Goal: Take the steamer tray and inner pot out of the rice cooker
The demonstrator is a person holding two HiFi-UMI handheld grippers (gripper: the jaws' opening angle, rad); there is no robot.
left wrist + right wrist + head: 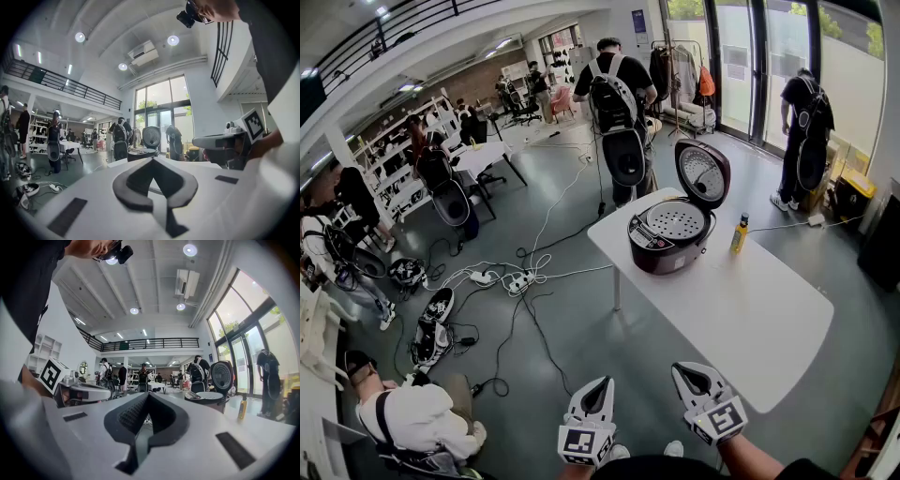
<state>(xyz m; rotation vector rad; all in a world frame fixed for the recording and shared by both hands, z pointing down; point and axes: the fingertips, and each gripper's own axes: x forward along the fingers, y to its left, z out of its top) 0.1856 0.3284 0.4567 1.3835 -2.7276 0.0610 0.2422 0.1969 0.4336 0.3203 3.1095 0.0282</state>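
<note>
A dark red rice cooker [667,246] stands on the white table [750,319] with its lid [704,174] raised. A perforated steamer tray [675,221] lies in its mouth; the inner pot below is hidden. Both grippers are near me, well short of the cooker. My left gripper [598,384] hovers past the table's near corner, shut and empty. My right gripper [694,372] hangs over the table's near edge, shut and empty. The cooker [140,153] shows small beyond the shut left gripper [151,161], and the cooker [211,398] stands right of the shut right gripper [147,397].
A yellow bottle [739,233] stands on the table right of the cooker. Cables and power strips [502,278] cross the grey floor to the left. A person with a backpack [617,112] stands behind the table, another [806,131] by the windows, one sits at lower left [417,417].
</note>
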